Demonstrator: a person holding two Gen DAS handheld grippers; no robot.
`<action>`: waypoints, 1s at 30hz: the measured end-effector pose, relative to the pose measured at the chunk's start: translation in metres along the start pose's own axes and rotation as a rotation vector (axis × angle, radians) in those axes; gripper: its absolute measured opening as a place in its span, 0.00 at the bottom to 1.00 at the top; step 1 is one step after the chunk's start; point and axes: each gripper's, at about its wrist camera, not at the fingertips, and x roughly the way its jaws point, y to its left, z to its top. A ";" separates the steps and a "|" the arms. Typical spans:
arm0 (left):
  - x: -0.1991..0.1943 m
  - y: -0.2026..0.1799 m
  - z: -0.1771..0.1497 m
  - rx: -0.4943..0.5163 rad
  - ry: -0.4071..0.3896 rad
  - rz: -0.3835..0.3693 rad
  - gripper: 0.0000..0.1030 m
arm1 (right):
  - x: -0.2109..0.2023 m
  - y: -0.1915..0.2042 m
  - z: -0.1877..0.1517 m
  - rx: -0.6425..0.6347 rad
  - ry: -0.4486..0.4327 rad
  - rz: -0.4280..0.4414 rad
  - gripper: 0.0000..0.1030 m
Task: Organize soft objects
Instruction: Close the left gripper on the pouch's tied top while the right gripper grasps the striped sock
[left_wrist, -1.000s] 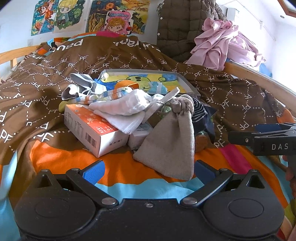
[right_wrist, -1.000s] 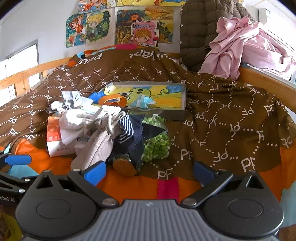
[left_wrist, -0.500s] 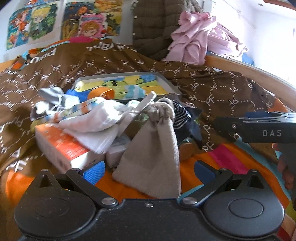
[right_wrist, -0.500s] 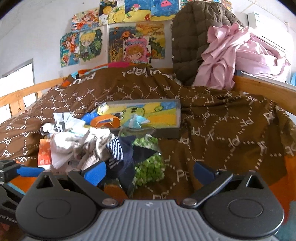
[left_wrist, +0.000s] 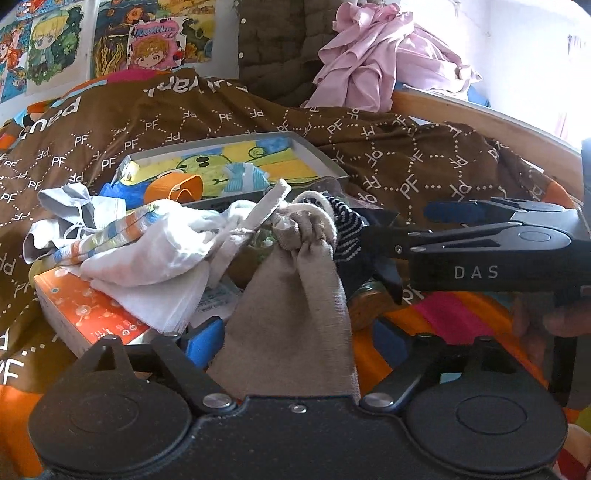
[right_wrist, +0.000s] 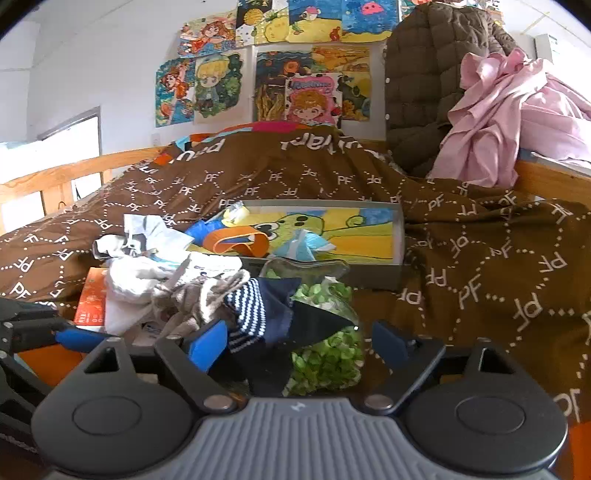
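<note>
A pile of soft things lies on the bed. A beige sock (left_wrist: 295, 325) lies between the open fingers of my left gripper (left_wrist: 295, 343), its knotted cuff pointing away. A white cloth (left_wrist: 147, 258) drapes over an orange box (left_wrist: 85, 314). A navy striped sock (right_wrist: 258, 314) and a clear bag of green bits (right_wrist: 325, 354) lie between the open fingers of my right gripper (right_wrist: 295, 343). In the left wrist view the right gripper (left_wrist: 417, 229) reaches in from the right, beside the striped sock (left_wrist: 347, 232). The beige sock (right_wrist: 207, 299) also shows in the right wrist view.
A grey tray (right_wrist: 400, 236) with a cartoon lining holds an orange band (right_wrist: 236, 240) and a light blue cloth (right_wrist: 306, 243). A brown PF-print quilt (right_wrist: 480, 266) covers the bed. Pink clothes (right_wrist: 517, 110) and a brown jacket (right_wrist: 424, 74) hang at the back right. Wooden rail (right_wrist: 74, 173) at left.
Both grippers have moved forward into the pile. The beige sock now sits between my left fingers, and the striped sock and green bag between my right fingers.
</note>
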 end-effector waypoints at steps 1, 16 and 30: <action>0.001 0.000 0.000 -0.003 0.003 -0.002 0.80 | 0.000 0.001 0.000 -0.003 -0.001 0.007 0.83; 0.009 -0.002 0.002 -0.029 0.069 -0.046 0.21 | 0.005 0.004 -0.003 -0.017 0.007 0.018 0.59; 0.017 0.010 0.004 -0.136 0.123 -0.049 0.24 | 0.005 0.009 -0.005 -0.034 0.004 0.027 0.32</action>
